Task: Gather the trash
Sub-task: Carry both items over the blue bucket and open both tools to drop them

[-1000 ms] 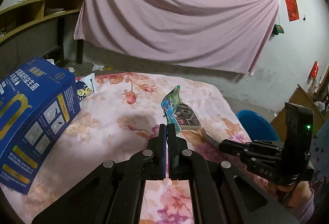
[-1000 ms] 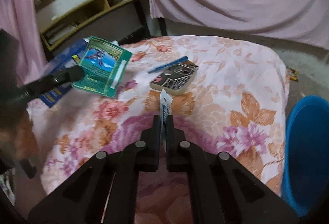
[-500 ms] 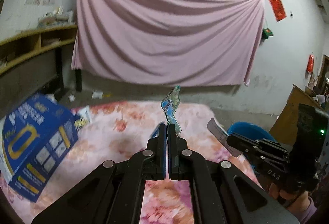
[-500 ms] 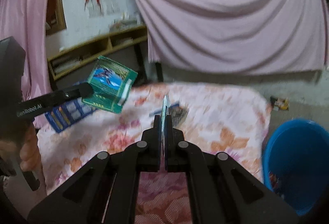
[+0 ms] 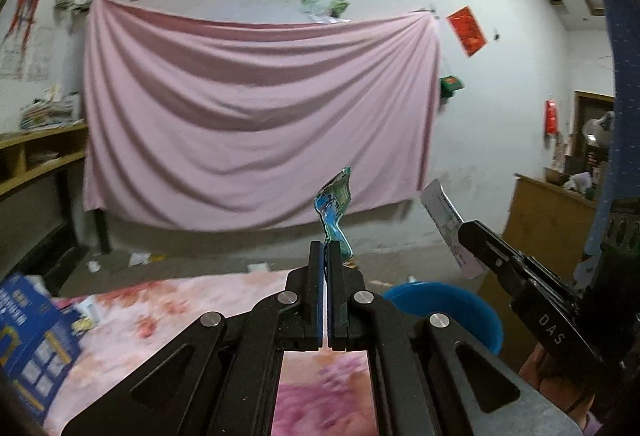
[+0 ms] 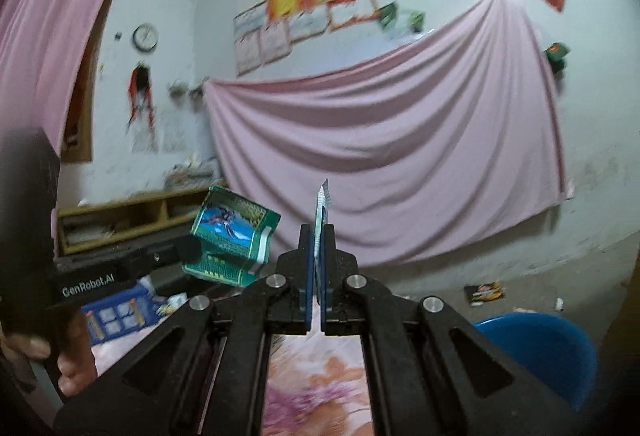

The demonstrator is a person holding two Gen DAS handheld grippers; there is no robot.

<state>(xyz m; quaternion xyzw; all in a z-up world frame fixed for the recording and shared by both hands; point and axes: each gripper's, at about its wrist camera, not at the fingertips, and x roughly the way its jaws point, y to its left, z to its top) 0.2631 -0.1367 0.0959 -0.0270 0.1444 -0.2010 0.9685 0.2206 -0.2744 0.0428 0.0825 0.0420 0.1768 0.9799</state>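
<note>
My left gripper [image 5: 325, 250] is shut on a green and blue wrapper [image 5: 334, 202], which sticks up edge-on above the fingertips. The right wrist view shows the same wrapper [image 6: 232, 232] flat-on at the tip of the left gripper [image 6: 188, 250]. My right gripper [image 6: 319, 234] is shut on a thin white and blue packet [image 6: 322, 206], also edge-on. From the left wrist view that packet [image 5: 450, 228] shows in the right gripper [image 5: 466, 232] at the right. Both are held in the air above the floral bed [image 5: 168, 312], with the blue bin [image 5: 444, 308] below to the right.
A blue carton [image 5: 30, 340] lies at the bed's left edge. Wooden shelves [image 6: 120, 220] stand against the left wall, a pink sheet [image 5: 256, 116] hangs behind, and a wooden cabinet [image 5: 548, 220] stands at the right. Scraps of litter [image 6: 484, 292] lie on the floor near the blue bin [image 6: 536, 352].
Both grippers rose from just above the bed and tilted up toward the wall, each still gripping its piece. The bed sank low in both views and the bin came nearer.
</note>
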